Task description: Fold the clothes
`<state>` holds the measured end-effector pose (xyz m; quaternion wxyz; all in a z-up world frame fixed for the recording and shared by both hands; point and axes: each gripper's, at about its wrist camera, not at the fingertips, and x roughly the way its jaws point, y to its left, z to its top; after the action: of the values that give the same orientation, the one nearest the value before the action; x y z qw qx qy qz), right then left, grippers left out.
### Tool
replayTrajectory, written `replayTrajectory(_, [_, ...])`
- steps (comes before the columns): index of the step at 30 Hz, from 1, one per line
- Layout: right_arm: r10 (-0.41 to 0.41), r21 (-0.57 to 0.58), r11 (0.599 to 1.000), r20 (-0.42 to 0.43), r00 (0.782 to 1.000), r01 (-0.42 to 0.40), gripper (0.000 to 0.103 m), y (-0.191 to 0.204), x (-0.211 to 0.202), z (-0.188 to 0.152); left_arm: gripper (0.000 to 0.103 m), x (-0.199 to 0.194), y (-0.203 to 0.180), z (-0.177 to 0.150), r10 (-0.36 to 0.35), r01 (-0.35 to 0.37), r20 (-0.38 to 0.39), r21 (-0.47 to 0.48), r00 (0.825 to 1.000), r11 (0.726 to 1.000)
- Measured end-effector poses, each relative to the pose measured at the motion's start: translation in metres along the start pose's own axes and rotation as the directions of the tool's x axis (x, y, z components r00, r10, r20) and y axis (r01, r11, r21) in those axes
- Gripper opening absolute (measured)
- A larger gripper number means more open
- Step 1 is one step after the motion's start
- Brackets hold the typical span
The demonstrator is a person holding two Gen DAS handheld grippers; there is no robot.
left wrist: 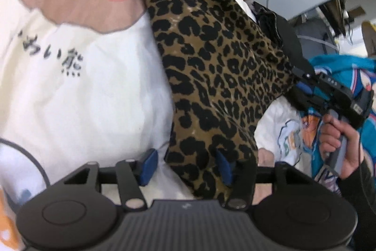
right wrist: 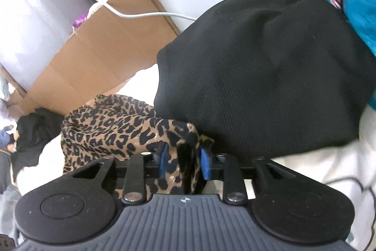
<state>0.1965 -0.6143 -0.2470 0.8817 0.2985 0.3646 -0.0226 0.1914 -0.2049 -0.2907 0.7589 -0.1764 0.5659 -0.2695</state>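
Blue pads of my left gripper (left wrist: 185,167) are standing spread around one end of the leopard-print garment (left wrist: 216,62).
I'm letting that strip lie across the white bear-print shirt (left wrist: 77,67); my right gripper (right wrist: 183,161) at its far end, beside the black knit (right wrist: 270,67), is standing part-open with leopard cloth bunched loosely between its pads, so both ends rest flat for the next fold, I judge.

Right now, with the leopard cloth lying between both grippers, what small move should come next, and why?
Probably draw the right gripper back off the leopard cloth. Its jaws stand apart with a bunched end of cloth loose between them, beside the black garment. The left gripper is open too, so the cloth seems laid down on the white shirt.
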Motion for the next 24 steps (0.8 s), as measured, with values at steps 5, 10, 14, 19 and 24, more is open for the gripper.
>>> replayTrajectory(5, [0.010, 0.001, 1.000, -0.044, 0.999, -0.010, 0.047, -0.002, -0.003, -0.017, 0.041, -0.008, 0.002, 0.003, -0.005, 0.005, 0.022, 0.016, 1.000, 1.000])
replayTrajectory(10, [0.002, 0.041, 0.999, -0.084, 0.996, 0.001, 0.050, -0.010, 0.004, -0.030, 0.042, 0.005, 0.003, 0.007, 0.001, -0.001, -0.001, 0.041, 1.000, 0.999])
replayTrajectory(14, [-0.001, 0.039, 0.999, -0.105, 0.994, 0.005, 0.050, -0.011, 0.006, -0.036, 0.048, 0.015, -0.003, 0.007, -0.011, 0.012, -0.012, 0.065, 1.000, 0.998])
replayTrajectory(19, [-0.007, 0.029, 1.000, -0.130, 0.991, 0.011, 0.054, -0.011, 0.012, -0.042, 0.045, 0.017, -0.007, 0.005, -0.009, 0.010, -0.011, 0.081, 1.000, 0.997])
replayTrajectory(24, [-0.007, 0.037, 0.999, -0.129, 0.992, 0.012, 0.054, -0.013, 0.015, -0.045, 0.024, 0.011, 0.000, -0.002, -0.028, 0.028, -0.020, 0.025, 0.999, 0.999])
